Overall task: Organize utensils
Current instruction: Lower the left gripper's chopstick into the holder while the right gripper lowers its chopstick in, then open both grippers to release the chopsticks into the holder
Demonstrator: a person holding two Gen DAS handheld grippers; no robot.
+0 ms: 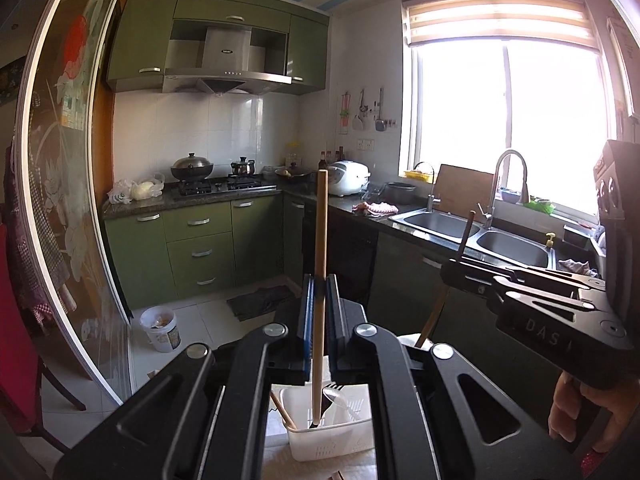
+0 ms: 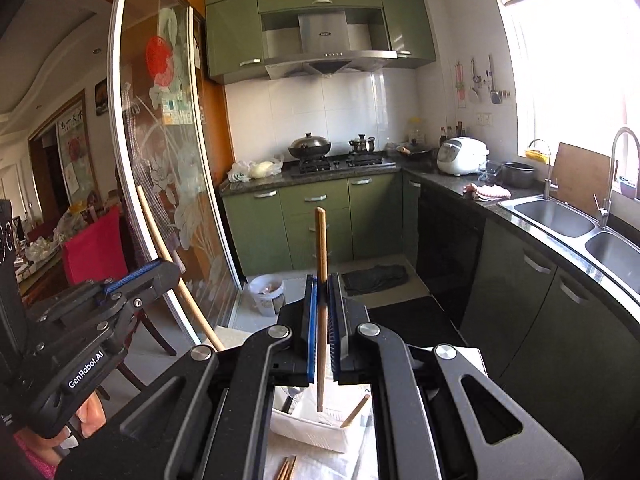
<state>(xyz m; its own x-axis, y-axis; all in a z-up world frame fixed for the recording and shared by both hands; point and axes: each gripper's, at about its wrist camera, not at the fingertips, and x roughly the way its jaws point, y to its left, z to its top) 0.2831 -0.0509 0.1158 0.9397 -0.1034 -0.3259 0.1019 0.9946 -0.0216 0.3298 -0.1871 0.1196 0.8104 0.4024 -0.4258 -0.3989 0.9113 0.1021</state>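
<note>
With each claw, left (image 1: 320,296) and right (image 2: 324,292), clamped on an upright wooden chopstick (image 1: 320,264), we should lower both straight down into the white utensil basket (image 1: 320,440) at bottom center, releasing only once the tips seat.

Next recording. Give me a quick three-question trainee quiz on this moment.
1. True or false: the left tool is shut on an upright pale wooden handle.
2. What does the right tool hold? A) a fork B) a brown wooden handle C) nothing
3. Fill in: the utensil basket below both tools is coloured ____.
Key: 1 true; 2 B; 3 white.
</note>
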